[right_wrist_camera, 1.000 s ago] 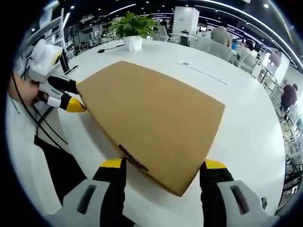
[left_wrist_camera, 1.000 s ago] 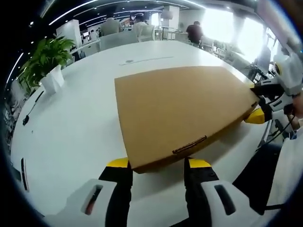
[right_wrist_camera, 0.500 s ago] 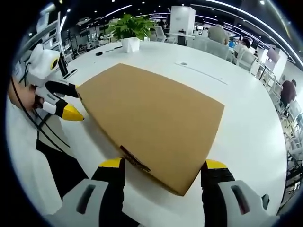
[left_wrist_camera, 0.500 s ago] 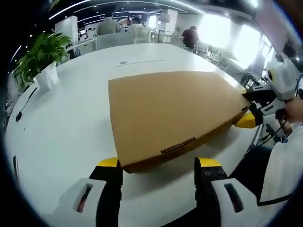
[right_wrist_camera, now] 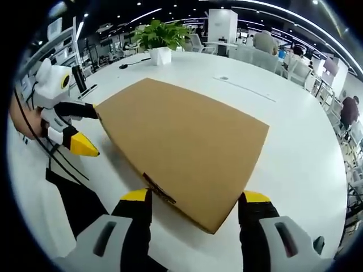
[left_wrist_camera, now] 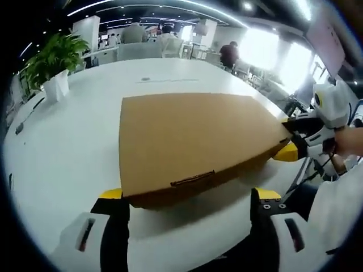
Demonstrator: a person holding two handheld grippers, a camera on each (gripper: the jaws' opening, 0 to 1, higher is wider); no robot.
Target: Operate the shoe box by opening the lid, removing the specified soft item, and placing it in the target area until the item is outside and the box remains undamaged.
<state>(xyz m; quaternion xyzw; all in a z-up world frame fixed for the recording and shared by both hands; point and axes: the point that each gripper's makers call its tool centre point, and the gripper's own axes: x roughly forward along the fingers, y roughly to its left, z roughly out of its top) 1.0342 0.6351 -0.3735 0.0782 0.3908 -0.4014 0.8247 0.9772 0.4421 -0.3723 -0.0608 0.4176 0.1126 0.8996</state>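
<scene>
Closed shoe box (left_wrist_camera: 193, 139) on the white worktop (left_wrist_camera: 68, 141), flanked at opposite corners by the left gripper (left_wrist_camera: 190, 198) and right gripper (right_wrist_camera: 195, 201), fingers held apart.

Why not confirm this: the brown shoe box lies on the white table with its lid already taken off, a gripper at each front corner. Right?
Not quite: the lid is on the shoe box, closed. The right gripper view shows this. The box does lie on the white table, a gripper at each front corner.

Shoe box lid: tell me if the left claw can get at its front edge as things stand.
Probably yes. The left claw is open, with the near corner of the shoe box lid between its two fingers and nothing in the way. The right claw sits at another corner.
</scene>
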